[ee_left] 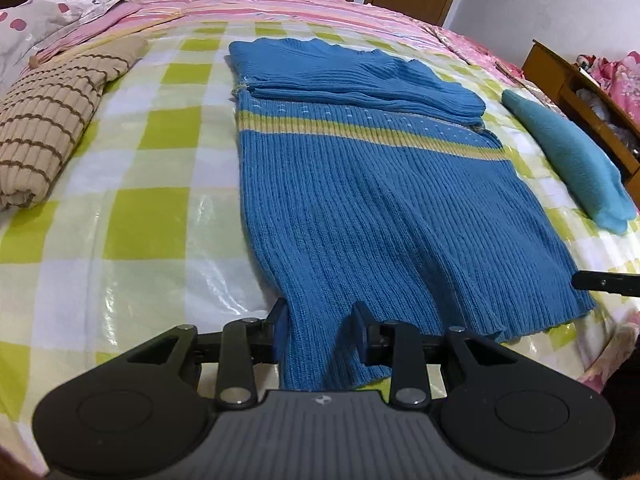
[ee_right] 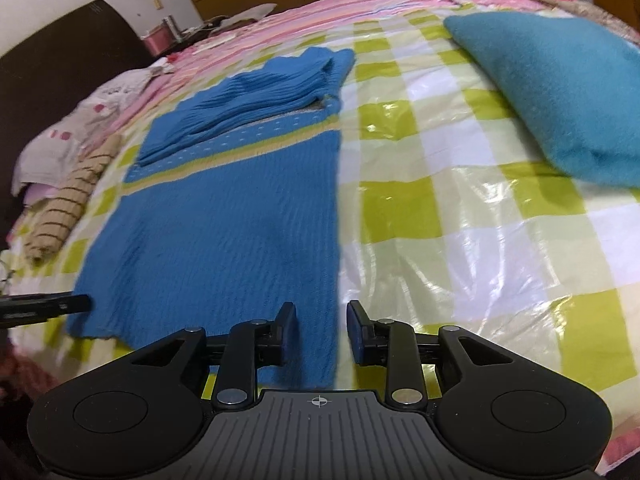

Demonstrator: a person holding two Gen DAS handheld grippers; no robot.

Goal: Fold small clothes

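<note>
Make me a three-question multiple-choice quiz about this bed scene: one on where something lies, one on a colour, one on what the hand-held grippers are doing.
1. Where do the sweater's sleeves lie?
A. Folded across its upper part
B. Hanging off the bed
C. Under the pillow

2. What colour is the band across the sweater?
A. Red
B. Yellow-green
C. Black

3. How are the hand-held grippers set?
A. Both shut on fabric
B. Both open at the hem
C. One lifting the sweater

Answers: 1 A, the sleeves lie across the blue sweater. 2 B, the band is yellow-green. 3 B, the left hand-held gripper and right hand-held gripper straddle the hem with gaps showing.
</note>
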